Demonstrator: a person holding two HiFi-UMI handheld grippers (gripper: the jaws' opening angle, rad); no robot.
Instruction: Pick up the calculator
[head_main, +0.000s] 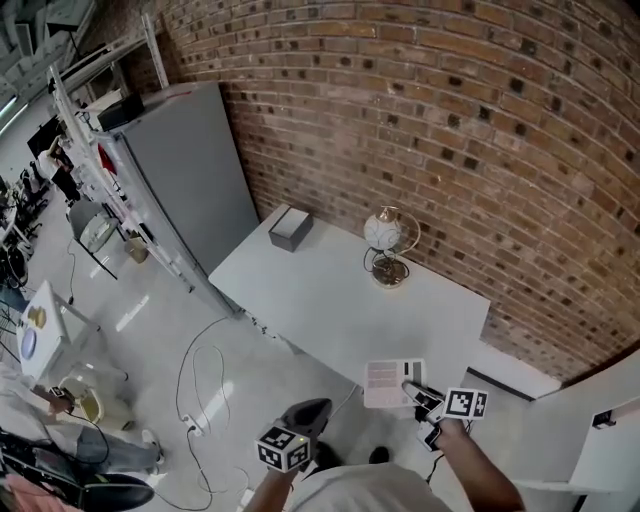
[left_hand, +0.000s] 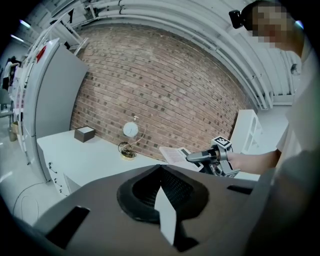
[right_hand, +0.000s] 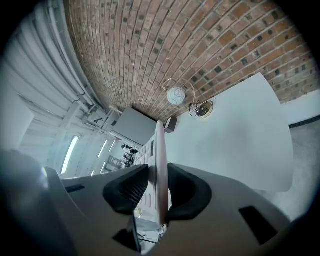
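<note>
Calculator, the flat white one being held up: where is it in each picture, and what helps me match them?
Head view: flat white calculator low, right of centre, in the right gripper.
Left gripper view: calculator right of centre, before the brick wall.
Right gripper view: calculator edge-on at centre, between the jaws.
Shared landmark: small white globe on a metal stand, in all three.

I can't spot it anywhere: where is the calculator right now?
In the head view, the calculator sits lower right, clamped in the right gripper by the white table's near edge, nearer than the globe ornament.
</note>
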